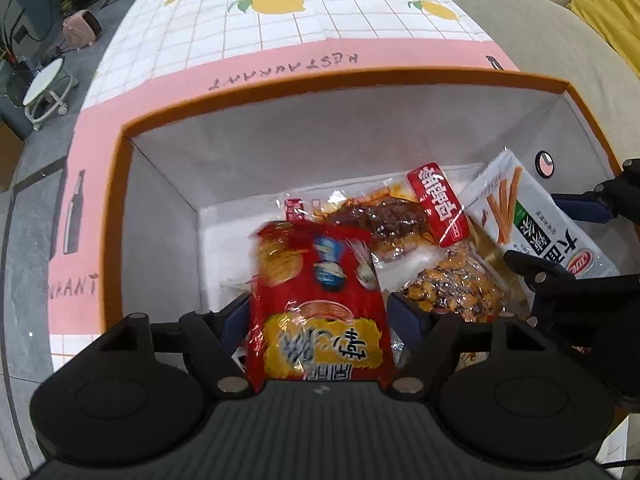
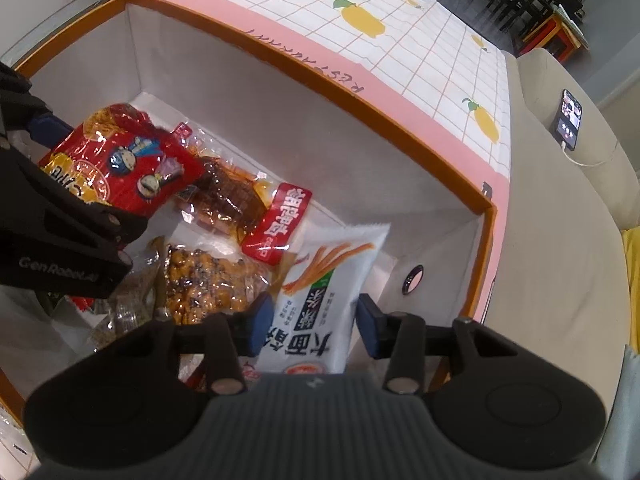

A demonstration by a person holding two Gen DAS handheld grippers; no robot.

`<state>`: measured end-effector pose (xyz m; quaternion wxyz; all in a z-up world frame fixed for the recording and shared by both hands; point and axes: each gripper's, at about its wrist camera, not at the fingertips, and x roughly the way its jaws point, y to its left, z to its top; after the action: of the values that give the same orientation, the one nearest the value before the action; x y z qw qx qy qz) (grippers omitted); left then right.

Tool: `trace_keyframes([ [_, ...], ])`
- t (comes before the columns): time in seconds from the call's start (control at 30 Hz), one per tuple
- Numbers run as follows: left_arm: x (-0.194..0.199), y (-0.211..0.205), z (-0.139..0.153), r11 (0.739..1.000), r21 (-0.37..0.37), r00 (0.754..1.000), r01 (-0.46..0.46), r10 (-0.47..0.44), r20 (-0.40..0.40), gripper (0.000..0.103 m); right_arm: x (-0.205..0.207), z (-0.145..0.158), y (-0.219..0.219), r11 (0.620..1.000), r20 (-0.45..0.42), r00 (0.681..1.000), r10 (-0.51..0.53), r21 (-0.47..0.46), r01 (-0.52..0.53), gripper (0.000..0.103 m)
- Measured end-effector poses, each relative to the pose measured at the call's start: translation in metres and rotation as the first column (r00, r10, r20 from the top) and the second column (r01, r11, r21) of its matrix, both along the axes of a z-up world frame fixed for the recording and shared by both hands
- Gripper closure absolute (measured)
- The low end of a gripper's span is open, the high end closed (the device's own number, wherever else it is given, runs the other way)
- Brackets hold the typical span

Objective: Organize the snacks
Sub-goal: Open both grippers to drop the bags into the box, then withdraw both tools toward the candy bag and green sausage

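On a lemon-print tablecloth (image 1: 320, 20), an orange-rimmed box (image 1: 320, 76) holds snacks: left gripper (image 1: 320, 312) released around a red chip bag (image 1: 320, 300), right gripper (image 2: 310, 326), at three o'clock, loose around a white noodle-snack packet (image 2: 332, 280).

The box (image 1: 360, 84) looked like stiff card, its inner walls a matt white and its rim a smooth orange, and it stood on a smooth printed tablecloth (image 1: 320, 8) at twelve o'clock. Inside it, the red chip bag (image 1: 320, 300) was glossy crinkled foil, the white snack packet (image 2: 332, 276) at three o'clock of it a smoother satin plastic, and the clear packets (image 1: 384, 220) of brown snacks shiny see-through film. The left gripper (image 1: 320, 316) and right gripper (image 2: 312, 324) were matt black plastic with ribbed grey bodies, blue rubbery pads (image 2: 260, 320) and small bright metal pins.
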<state>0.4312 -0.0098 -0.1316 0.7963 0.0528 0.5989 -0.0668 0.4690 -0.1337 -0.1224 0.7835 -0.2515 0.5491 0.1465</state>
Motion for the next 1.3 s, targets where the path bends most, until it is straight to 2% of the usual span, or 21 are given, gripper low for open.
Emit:
trace_keyframes([
  [0.27, -0.004, 0.006, 0.028, 0.999, -0.025, 0.998, -0.025, 0.026, 0.050, 0.014, 0.001, 0.023, -0.004, 0.997, 0.006, 0.999, -0.051, 0.063, 0.051, 0.038],
  [0.5, -0.023, 0.008, 0.067, 0.999, -0.047, 0.989, -0.016, 0.023, 0.144, 0.014, -0.012, 0.060, -0.008, 0.988, 0.043, 0.995, -0.095, 0.128, 0.089, 0.032],
  [0.67, -0.049, 0.014, 0.105, 0.999, -0.038, 0.969, -0.032, 0.041, 0.245, 0.014, -0.034, 0.094, -0.009, 0.978, 0.111, 0.985, -0.133, 0.177, 0.112, 0.032],
  [0.93, -0.107, 0.020, 0.159, 0.998, -0.050, 0.914, -0.048, 0.064, 0.400, 0.014, -0.092, 0.152, -0.019, 0.938, 0.242, 0.946, -0.216, 0.319, 0.133, 0.032],
  [1.13, -0.158, 0.023, 0.185, 0.996, -0.083, 0.878, -0.033, 0.069, 0.474, 0.014, -0.151, 0.183, -0.032, 0.894, 0.310, 0.909, -0.278, 0.431, 0.126, 0.032],
  [1.3, -0.198, 0.021, 0.192, 0.996, -0.085, 0.868, -0.012, 0.053, 0.494, 0.014, -0.203, 0.190, -0.041, 0.856, 0.346, 0.874, -0.341, 0.499, 0.136, 0.031],
])
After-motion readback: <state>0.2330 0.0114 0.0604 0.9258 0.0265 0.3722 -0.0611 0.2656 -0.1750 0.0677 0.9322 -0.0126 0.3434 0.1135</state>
